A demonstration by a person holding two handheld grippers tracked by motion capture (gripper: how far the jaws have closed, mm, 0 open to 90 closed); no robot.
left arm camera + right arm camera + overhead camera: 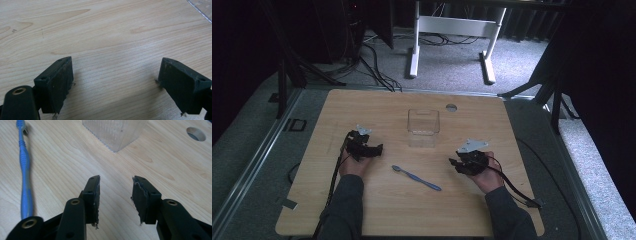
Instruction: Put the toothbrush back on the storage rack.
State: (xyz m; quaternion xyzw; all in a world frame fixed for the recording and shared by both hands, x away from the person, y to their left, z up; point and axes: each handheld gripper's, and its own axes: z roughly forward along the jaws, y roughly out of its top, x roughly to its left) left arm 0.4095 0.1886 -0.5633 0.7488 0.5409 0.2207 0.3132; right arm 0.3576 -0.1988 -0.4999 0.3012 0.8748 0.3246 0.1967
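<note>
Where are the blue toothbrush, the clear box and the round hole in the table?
toothbrush (pixel 417 177), high view, mid handle.
clear box (pixel 423 131), high view, front wall.
round hole (pixel 196 133), right gripper view, its opening.

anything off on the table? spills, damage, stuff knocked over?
Nothing stands out. The clear container stands upright and looks empty, the blue toothbrush lies flat between the hands, and the wooden table shows no spills. Both the left gripper and the right gripper are open, holding nothing.

Bare table (pixel 112 37) lies ahead of the left gripper's (pixel 115 82) spread jaws. Ahead of the right gripper (pixel 115 200), the box (pixel 115 132) blocks; the toothbrush (pixel 25 175) lies to its left.
</note>
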